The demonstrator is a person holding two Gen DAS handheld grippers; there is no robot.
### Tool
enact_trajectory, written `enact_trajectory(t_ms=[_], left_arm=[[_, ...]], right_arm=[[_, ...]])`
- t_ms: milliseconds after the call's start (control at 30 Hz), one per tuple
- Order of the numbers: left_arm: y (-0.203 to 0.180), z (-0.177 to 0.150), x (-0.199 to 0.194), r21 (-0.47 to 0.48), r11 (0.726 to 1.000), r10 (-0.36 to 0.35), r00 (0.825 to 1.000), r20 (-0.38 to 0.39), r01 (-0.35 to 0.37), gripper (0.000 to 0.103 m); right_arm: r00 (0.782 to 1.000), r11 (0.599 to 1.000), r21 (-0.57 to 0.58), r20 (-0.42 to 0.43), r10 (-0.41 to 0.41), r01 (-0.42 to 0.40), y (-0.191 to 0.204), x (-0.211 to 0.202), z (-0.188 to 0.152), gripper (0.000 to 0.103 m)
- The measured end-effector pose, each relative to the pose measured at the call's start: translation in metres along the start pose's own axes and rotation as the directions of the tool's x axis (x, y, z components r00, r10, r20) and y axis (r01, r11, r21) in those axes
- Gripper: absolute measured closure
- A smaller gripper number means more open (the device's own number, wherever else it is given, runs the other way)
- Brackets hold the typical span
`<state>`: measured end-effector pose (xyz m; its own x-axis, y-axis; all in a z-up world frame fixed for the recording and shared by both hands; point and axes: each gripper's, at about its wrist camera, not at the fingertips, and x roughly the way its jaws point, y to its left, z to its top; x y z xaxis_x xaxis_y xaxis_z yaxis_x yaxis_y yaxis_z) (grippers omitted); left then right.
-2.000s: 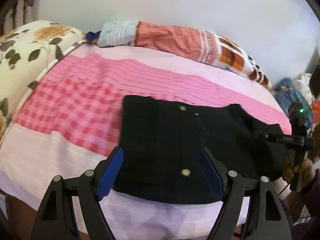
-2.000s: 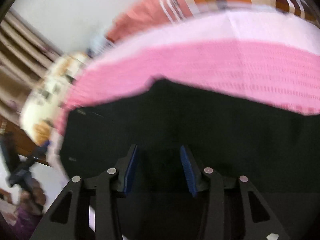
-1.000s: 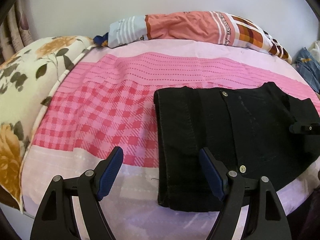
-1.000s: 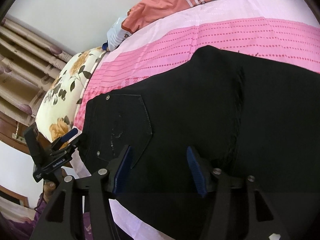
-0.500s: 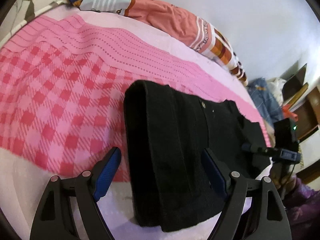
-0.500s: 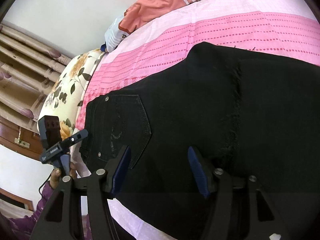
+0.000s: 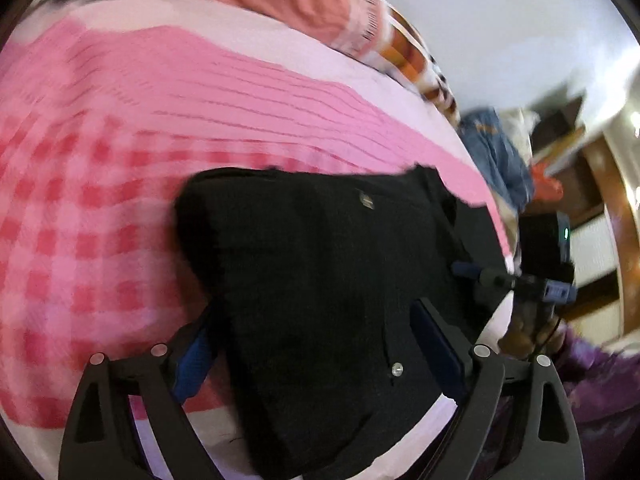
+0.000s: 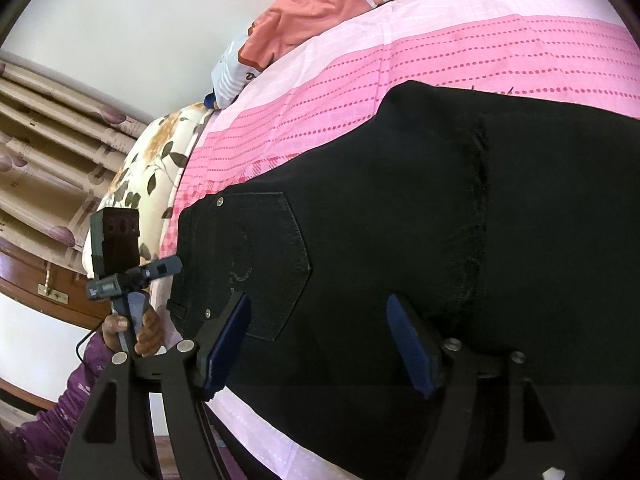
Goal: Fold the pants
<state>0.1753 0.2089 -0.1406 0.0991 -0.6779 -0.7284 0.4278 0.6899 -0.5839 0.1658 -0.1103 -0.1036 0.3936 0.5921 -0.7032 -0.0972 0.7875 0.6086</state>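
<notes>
Black pants [image 7: 320, 260] lie folded on the pink bed sheet [image 7: 120, 160], waist end towards me, with a metal rivet showing. My left gripper [image 7: 316, 352] hangs over that end. Its jaws are opening, they straddle the cloth, and the pads do not press on it. In the right wrist view the back pocket [image 8: 260, 264] faces up. My right gripper [image 8: 320, 344] sits over the pants [image 8: 440, 220] beside the pocket, its jaws also opening with cloth under them and free of the pads. A hand holds each device: the right gripper [image 7: 466, 270] and the left gripper [image 8: 164, 267].
An orange striped pillow [image 7: 300, 4] lies along the far wall. A floral pillow [image 8: 156, 160] is at the head end, with curtains [image 8: 48, 128] behind it. A heap of blue jeans [image 7: 496, 148] and wooden furniture [image 7: 612, 216] stand past the bed's right end.
The left wrist view has swung to the right and come closer over the pants' waist end. Both pairs of jaws stand a little wider. The right gripper has kept its place.
</notes>
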Motion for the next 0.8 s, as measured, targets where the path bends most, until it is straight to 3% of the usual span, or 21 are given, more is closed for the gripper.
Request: enact_trajectory(t_ms=[100,167,200,233,300,400,467,567,700,800], left_arm=[[-0.024,-0.005,0.015,0.122,0.989,0.089,0.996,-0.003,-0.088,0.021],[-0.022,-0.006,0.011,0.12,0.987,0.108,0.994,0.013,-0.109,0.041],[-0.014,-0.005,0.006,0.078,0.991,0.106,0.994,0.033,-0.108,0.06],[-0.004,-0.006,0.0,0.02,0.997,0.075,0.996,0.054,-0.076,0.069],[0.003,-0.011,-0.007,-0.036,0.997,0.065,0.994,0.085,-0.062,0.072],[-0.014,-0.016,-0.008,-0.024,0.991,0.131,0.984,0.12,-0.129,0.074],[-0.018,-0.016,-0.01,-0.048,0.991,0.132,0.982,0.131,-0.127,0.076],[-0.025,-0.017,-0.019,-0.092,0.991,0.106,0.982,0.158,-0.092,0.078],[-0.032,-0.019,-0.028,-0.149,0.989,0.02,0.984,0.179,0.007,0.078],[-0.035,-0.02,-0.03,-0.184,0.982,0.0,0.982,0.191,0.036,0.078]], right_arm=[[1.0,1.0,0.009,0.002,0.003,-0.003,-0.002,0.0,0.0,0.035],[1.0,1.0,0.007,0.001,0.0,0.0,-0.002,0.0,0.001,0.035],[1.0,1.0,0.006,0.001,-0.001,0.001,-0.002,0.0,0.001,0.035],[1.0,1.0,0.005,0.001,0.0,0.0,-0.002,0.0,0.001,0.035],[1.0,1.0,0.007,0.002,0.004,-0.004,-0.003,0.0,0.001,0.035],[1.0,1.0,0.011,0.007,0.003,-0.003,-0.004,0.0,0.001,0.035],[1.0,1.0,0.02,0.013,0.003,-0.003,-0.004,0.0,0.002,0.035],[0.998,1.0,0.019,0.057,0.001,-0.002,-0.004,-0.009,0.001,0.034],[0.992,0.995,-0.005,0.087,0.096,-0.096,0.004,-0.019,0.002,0.034],[0.984,0.986,-0.043,0.063,0.164,-0.161,0.018,-0.017,0.0,0.034]])
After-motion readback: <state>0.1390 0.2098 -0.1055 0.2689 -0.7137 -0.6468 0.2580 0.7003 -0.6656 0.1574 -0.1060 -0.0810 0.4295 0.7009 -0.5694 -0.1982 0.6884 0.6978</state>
